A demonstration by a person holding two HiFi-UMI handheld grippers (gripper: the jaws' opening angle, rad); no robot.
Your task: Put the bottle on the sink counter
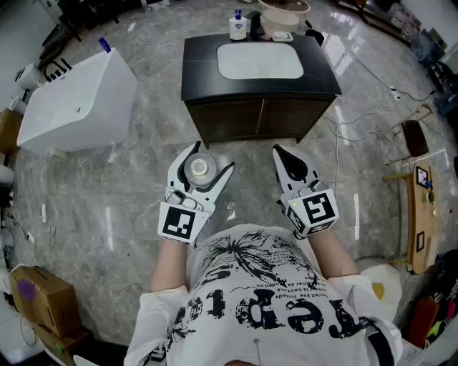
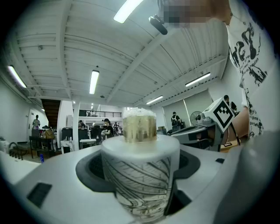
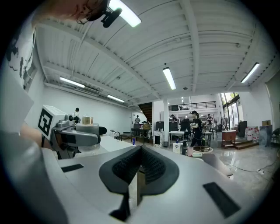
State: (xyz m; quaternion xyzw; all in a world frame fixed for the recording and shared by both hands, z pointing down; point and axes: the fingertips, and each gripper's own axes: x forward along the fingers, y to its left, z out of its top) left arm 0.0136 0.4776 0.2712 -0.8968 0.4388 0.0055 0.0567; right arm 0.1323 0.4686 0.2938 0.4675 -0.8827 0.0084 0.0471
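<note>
A white bottle [image 1: 200,169] with a gold cap and line drawings on its body stands upright between the jaws of my left gripper [image 1: 212,157], which is shut on it. In the left gripper view the bottle [image 2: 140,175] fills the middle, with the dark pads around its body. My right gripper [image 1: 279,150] is shut and holds nothing; its pads [image 3: 151,168] meet in the right gripper view. Both grippers are held level in front of the person's chest. The sink counter [image 1: 200,71], a dark cabinet with a white basin [image 1: 259,61], stands ahead on the floor, apart from both grippers.
A soap dispenser [image 1: 237,26] and a bowl [image 1: 283,13] sit at the counter's back edge. A white tub [image 1: 79,100] stands to the left. Cables [image 1: 372,107] trail across the marble floor at the right, near a wooden stand [image 1: 415,207]. A cardboard box [image 1: 36,300] sits at the lower left.
</note>
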